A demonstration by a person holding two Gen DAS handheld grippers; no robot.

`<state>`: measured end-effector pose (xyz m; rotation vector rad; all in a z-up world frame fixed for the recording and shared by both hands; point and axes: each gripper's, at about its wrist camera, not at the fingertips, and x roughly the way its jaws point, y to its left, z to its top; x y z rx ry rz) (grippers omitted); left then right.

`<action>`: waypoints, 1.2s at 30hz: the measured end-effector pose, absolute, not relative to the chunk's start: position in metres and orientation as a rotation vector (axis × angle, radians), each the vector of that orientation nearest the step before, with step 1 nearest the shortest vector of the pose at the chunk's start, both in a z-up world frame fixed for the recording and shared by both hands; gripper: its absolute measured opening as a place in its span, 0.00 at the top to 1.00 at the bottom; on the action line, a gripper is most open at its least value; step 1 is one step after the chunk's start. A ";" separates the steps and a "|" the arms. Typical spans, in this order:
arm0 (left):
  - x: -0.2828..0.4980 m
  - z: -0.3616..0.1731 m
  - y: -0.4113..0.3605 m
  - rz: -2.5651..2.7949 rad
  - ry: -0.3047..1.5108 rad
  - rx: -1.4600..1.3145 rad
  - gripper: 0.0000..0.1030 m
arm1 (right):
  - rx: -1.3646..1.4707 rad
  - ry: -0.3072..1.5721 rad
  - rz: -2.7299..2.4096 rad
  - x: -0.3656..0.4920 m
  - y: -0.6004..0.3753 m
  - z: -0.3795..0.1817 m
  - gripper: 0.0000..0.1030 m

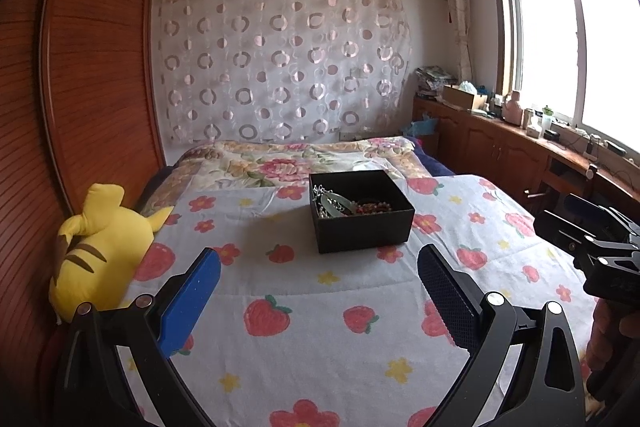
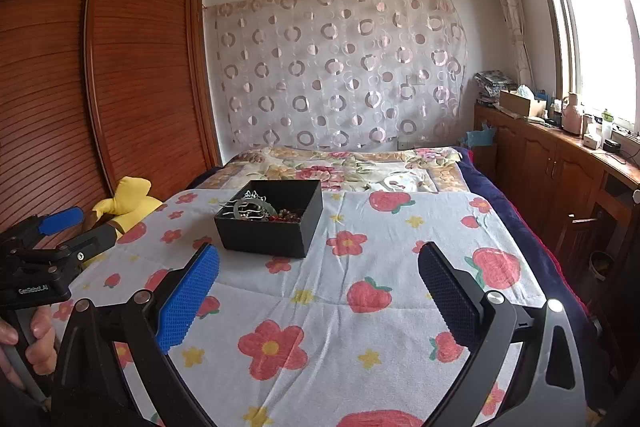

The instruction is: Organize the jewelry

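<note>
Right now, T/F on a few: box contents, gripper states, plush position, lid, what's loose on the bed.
1. The black box holds jewelry. True: chains, a pale bangle and red beads show inside.
2. The left gripper is shut on a necklace. False: its jaws stand wide apart with nothing between them.
3. The right gripper is open. True.
4. The yellow plush toy sits inside the box. False: it lies on the bed's left edge beside the wooden wardrobe.
5. The box has its lid on. False: its top is open.
6. The box rests on the strawberry-print sheet. True.
</note>
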<state>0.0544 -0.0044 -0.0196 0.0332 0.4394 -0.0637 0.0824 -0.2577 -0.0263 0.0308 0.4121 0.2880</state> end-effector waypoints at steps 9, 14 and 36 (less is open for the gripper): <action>0.052 -0.018 -0.005 -0.064 0.432 0.035 0.08 | 0.032 0.411 0.289 0.082 -0.257 -0.026 0.02; 0.052 -0.016 -0.004 -0.067 0.428 0.031 0.08 | 0.032 0.409 0.289 0.082 -0.258 -0.026 0.02; 0.051 -0.015 -0.004 -0.066 0.427 0.030 0.08 | 0.034 0.408 0.289 0.082 -0.258 -0.029 0.02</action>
